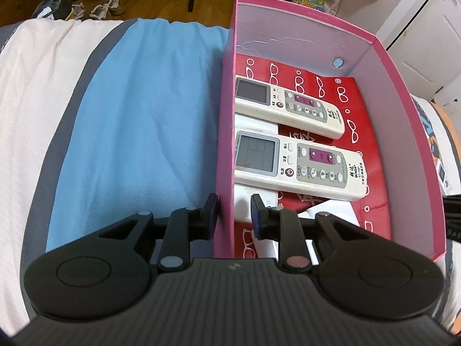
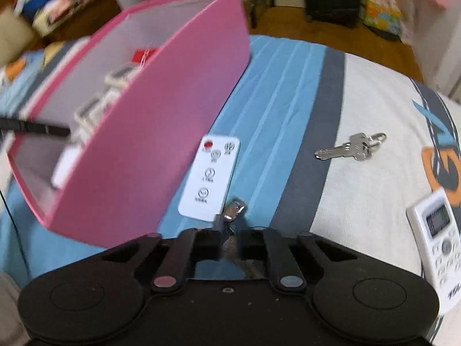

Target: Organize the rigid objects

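Note:
A pink box (image 1: 227,132) stands on the bed and holds two white air-conditioner remotes (image 1: 296,164) (image 1: 288,105) on a red bag. My left gripper (image 1: 234,210) straddles the box's left wall, one finger outside and one inside, pressed on it. In the right wrist view the box (image 2: 149,132) is tilted up. My right gripper (image 2: 230,230) is shut on a silver key (image 2: 234,209). A flat white remote (image 2: 209,177) lies just beyond it, beside the box. Another key (image 2: 351,147) lies to the right.
A white TCL remote (image 2: 440,248) lies at the right edge of the bed. The bedspread (image 1: 138,115) is blue, grey and white. Wooden floor with shoes and bags (image 1: 103,7) lies beyond the bed.

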### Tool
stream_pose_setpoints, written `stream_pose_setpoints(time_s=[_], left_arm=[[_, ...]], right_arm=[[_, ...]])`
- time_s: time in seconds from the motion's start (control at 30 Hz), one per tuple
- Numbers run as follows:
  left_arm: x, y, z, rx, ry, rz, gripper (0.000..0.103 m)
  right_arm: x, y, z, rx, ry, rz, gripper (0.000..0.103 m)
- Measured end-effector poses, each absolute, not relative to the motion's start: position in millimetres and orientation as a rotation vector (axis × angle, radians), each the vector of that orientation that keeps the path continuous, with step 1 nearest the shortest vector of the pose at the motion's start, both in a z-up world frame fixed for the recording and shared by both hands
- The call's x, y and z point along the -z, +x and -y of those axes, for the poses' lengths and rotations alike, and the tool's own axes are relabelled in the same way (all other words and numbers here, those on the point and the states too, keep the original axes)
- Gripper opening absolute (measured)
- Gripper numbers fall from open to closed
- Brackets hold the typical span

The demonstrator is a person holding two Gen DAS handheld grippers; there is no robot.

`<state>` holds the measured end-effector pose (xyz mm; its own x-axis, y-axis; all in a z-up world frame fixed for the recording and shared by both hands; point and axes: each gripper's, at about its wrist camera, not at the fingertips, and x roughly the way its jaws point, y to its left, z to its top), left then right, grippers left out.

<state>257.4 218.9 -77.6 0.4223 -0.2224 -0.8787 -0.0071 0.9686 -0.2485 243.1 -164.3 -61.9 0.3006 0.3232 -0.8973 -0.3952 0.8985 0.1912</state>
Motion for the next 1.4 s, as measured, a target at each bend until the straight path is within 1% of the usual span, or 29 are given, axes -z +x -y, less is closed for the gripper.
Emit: stream_pose_setpoints(time_s=[0.3,0.6,0.73,0.93,1.23,1.33,1.37,1.4], left_arm=[[77.4,257.1,-219.8,0.14,-0.237,-1.125,0.021],[77.0,256.1,-222.2,0.131,-0.252,-1.125,0.02],[77.1,254.6,-223.1,0.117,-0.26,-1.109,0.018],[76.5,255.0,-224.6,0.121,-0.262,-1.113,0.018],[76.7,255.8,-223.2,0.125,-0.253,-1.112,0.018],[77.0,255.6,-222.8,0.123,-0.256,-1.111,0.018],[77.2,255.6,-223.7,0.118,-0.263,-1.113,0.018],[77.4,255.7,-224.7,0.116,-0.272,-1.116,0.018]], right_arm=[[12.9,231.2,175.0,-0.475,0.067,-1.047,0.004],[-64.8,216.1,163.4,-0.595,0.078,-0.807,0.004],[-85.0,213.8,142.1,-0.665,0.038,-0.766,0.004],[-74.5,218.9,108.3,-0.781,-0.007,-0.811,0.004],[-22.1,227.1,79.6,-0.751,-0.187,-0.965,0.004],[-9.1,229.9,78.5,-0.732,-0.237,-0.989,0.004],[-6.4,230.2,79.3,-0.713,-0.253,-0.984,0.01],[-6.1,231.1,81.7,-0.693,-0.255,-0.977,0.011]])
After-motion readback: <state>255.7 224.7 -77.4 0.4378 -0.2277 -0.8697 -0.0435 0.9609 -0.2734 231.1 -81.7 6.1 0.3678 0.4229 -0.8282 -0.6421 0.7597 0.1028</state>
